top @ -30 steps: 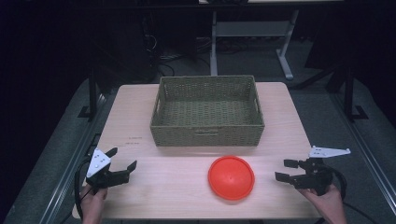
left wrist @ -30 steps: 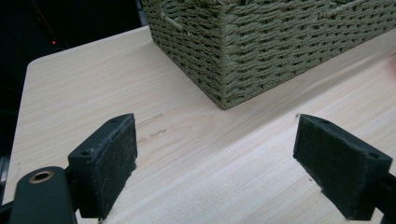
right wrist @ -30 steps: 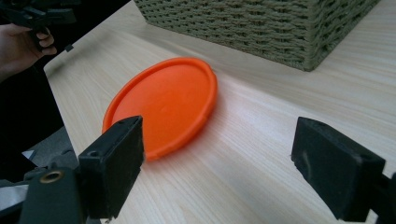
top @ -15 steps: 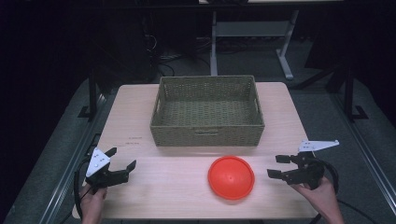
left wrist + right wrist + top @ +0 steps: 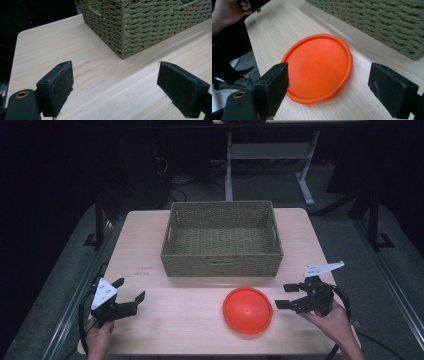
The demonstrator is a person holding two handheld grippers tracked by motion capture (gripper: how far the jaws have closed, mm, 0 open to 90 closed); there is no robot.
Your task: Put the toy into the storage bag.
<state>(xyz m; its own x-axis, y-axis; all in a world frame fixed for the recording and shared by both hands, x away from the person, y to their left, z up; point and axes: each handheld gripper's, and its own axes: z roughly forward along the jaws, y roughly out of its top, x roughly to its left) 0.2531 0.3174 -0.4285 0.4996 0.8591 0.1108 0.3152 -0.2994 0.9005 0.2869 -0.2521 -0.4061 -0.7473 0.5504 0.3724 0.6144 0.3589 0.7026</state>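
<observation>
- 1 desk (image 5: pixel 150 245), light wood, w/ faint pencil-like marks on the left part (image 5: pixel 82 67).
- 1 woven basket (image 5: pixel 222 265), olive-green, rectangular, sits at the middle-back of the desk; inside looks bare in the high view.
- 1 orange plate (image 5: pixel 248 309), round, lying flat on the desk just in front of the basket's front wall, a bit right of centre; not touching the basket.
- 2 grippers, 1 per hand, both low over the front part of the desk.
- Left gripper (image 5: pixel 131 290): near the front-left corner, held by the left hand (image 5: pixel 98 334); jaws released, spread wide, nothing between them. In the left gripper view they frame bare desk w/ a basket corner (image 5: pixel 122 53) ahead.
- Right gripper (image 5: pixel 286 296): just beside the plate's right edge, held by the right hand (image 5: pixel 334 320); jaws released, wide apart, pointing at the plate but apart from it.
- Right gripper view: plate (image 5: pixel 318 67) lies ahead between the 2 jaws, basket wall (image 5: pixel 387 22) upper right, the other hand (image 5: pixel 229 11) at the far top-left.
- 2 grey three-cornered plates, 1 atop each gripper (image 5: pixel 103 293) (image 5: pixel 323 268).
- Cable (image 5: pixel 345 302) loops from the right gripper.
- Dark floor & metal frame legs (image 5: pixel 305 185) behind the desk.
</observation>
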